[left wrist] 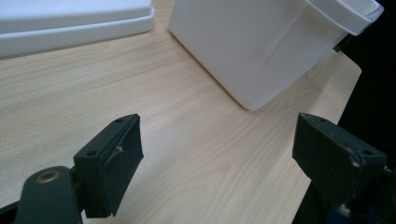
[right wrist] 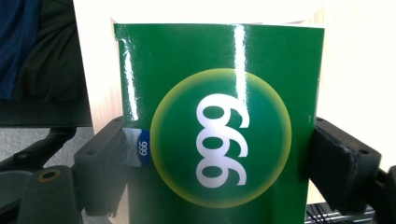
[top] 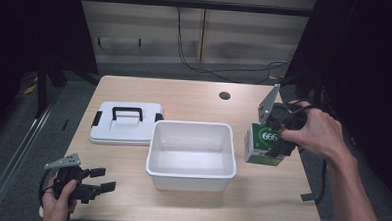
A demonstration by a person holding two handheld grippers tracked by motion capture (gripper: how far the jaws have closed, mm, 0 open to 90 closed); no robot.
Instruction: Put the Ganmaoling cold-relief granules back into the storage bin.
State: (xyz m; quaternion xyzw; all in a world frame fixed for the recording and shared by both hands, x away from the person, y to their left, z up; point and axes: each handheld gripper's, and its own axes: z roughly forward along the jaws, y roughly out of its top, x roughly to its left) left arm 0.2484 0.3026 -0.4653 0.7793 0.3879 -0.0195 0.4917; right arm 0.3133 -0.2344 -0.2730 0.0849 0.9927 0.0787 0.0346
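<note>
A green box (top: 262,143) printed with "666" stands at the table's right side, beside the white tub (top: 191,153). My right gripper (top: 279,140) is shut on it; in the right gripper view both black jaws press the sides of the green box (right wrist: 219,126). My left gripper (top: 103,180) is open near the front left corner of the table, holding nothing. In the left gripper view its jaws stand wide apart over bare wood, with the white tub (left wrist: 261,51) ahead.
A white lid with a black handle (top: 126,121) lies flat left of the tub, and its edge (left wrist: 70,28) appears in the left gripper view. A round hole (top: 224,95) is in the tabletop at the back. The table edge (left wrist: 345,93) is close on the right.
</note>
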